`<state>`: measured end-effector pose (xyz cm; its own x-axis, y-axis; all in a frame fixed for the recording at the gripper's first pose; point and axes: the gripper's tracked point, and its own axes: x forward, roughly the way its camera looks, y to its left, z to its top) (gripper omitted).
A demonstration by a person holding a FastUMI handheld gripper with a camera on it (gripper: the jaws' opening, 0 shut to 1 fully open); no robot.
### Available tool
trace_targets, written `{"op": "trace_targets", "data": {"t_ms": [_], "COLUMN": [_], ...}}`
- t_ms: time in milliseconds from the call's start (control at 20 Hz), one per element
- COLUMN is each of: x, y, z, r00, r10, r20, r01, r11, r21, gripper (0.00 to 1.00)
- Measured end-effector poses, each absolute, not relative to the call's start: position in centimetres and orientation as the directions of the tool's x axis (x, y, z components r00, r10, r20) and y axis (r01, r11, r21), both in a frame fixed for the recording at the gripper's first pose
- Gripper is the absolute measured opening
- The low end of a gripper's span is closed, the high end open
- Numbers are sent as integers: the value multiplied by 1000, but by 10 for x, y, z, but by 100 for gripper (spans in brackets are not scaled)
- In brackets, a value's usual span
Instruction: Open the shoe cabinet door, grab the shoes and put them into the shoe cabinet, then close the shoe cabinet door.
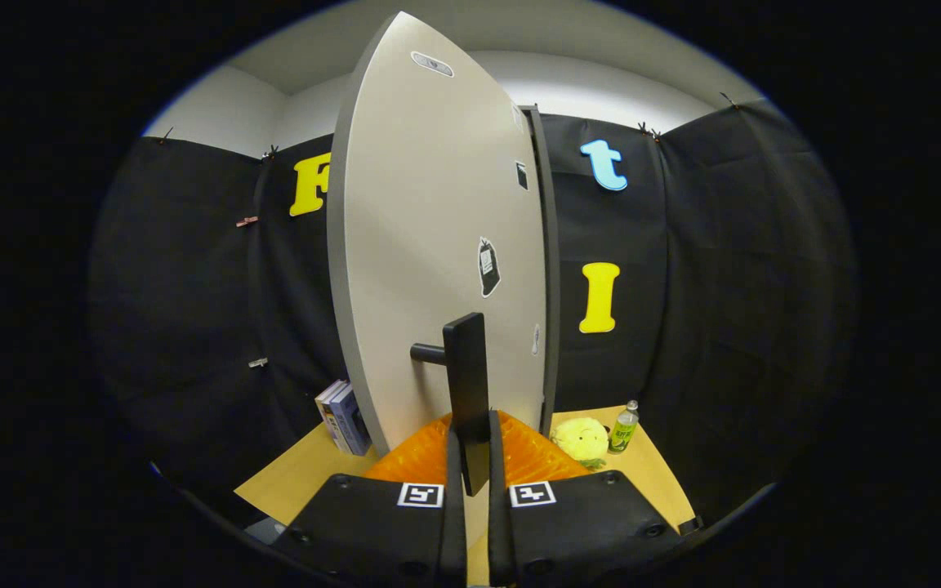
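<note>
The hand-held gripper (474, 482) has its two fingers clamped on the lower end of the dark vertical door handle (468, 392), which stands between them and rises toward twelve o'clock. Just beyond, the handle's short stem joins the pale shoe cabinet door (430, 245), seen nearly edge-on and swung out from the cabinet's dark edge at its right. Under the door's foot lies an orange ribbed mat (536, 457) on the wooden counter (299, 478). At ten o'clock from the fingers some books (343, 418) lean by the door; at two o'clock sit a yellow plush toy (581, 438) and a green bottle (623, 428).
</note>
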<state>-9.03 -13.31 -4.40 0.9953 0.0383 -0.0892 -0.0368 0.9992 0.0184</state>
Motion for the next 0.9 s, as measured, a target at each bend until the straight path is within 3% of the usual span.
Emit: {"op": "trace_targets", "data": {"t_ms": [350,900], "x": [-92,-123], "y": [-196,-258], "z": [-46,-50], "r00": [990,983], "r10": [-95,-154], "r20": [-106,-101], "r01": [97,158], "r11": [995,987], "r21": [16,37], "gripper": [12,9]}}
